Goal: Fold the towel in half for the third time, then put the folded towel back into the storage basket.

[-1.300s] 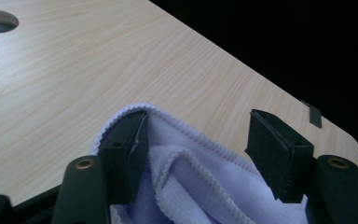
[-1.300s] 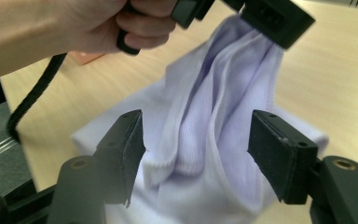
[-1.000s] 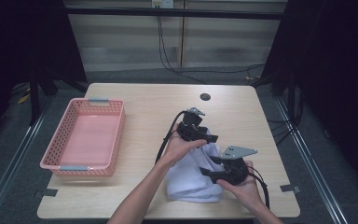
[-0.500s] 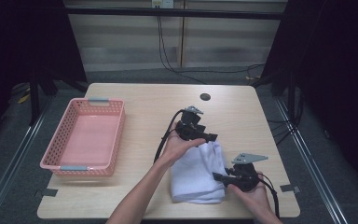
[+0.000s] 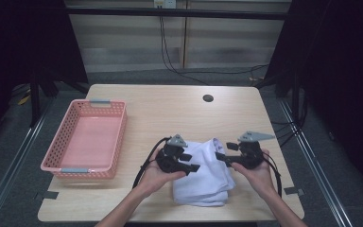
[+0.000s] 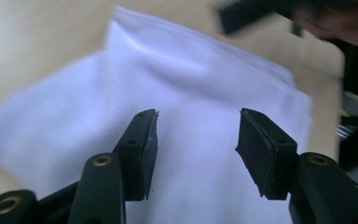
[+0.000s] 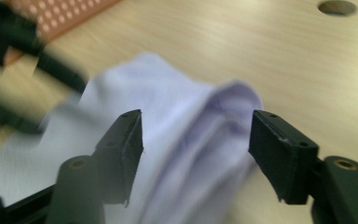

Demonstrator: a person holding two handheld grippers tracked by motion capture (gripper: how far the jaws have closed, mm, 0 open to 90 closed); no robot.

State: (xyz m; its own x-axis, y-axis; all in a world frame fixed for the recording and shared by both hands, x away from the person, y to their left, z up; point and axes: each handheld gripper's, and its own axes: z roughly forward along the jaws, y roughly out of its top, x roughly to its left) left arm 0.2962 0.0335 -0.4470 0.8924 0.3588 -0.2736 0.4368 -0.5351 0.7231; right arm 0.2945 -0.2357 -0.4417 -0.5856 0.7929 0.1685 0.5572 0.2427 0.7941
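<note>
A folded white cloth (image 5: 203, 177) lies on the wooden table (image 5: 170, 113) near its front edge. My left gripper (image 5: 192, 164) is at the cloth's left edge and points right over it. Its jaws have just been closing but still stand apart above the cloth (image 6: 191, 79), with nothing pinched in my left gripper (image 6: 196, 140). My right gripper (image 5: 221, 157) is at the cloth's right side and points left. Its jaws have just been opening, and my right gripper (image 7: 196, 140) stands open over a raised fold of the cloth (image 7: 168, 112) without pressing on it.
A pink plastic basket (image 5: 86, 140) stands at the table's left, its corner (image 7: 70, 11) also showing in the right gripper view. A round cable hole (image 5: 208, 98) is in the far part of the table. Cables trail from both grippers toward the near edge.
My left gripper has come from the cloth's far edge toward me to its left side. My right gripper has drawn off to the right. The cloth now lies flatter and folded.
</note>
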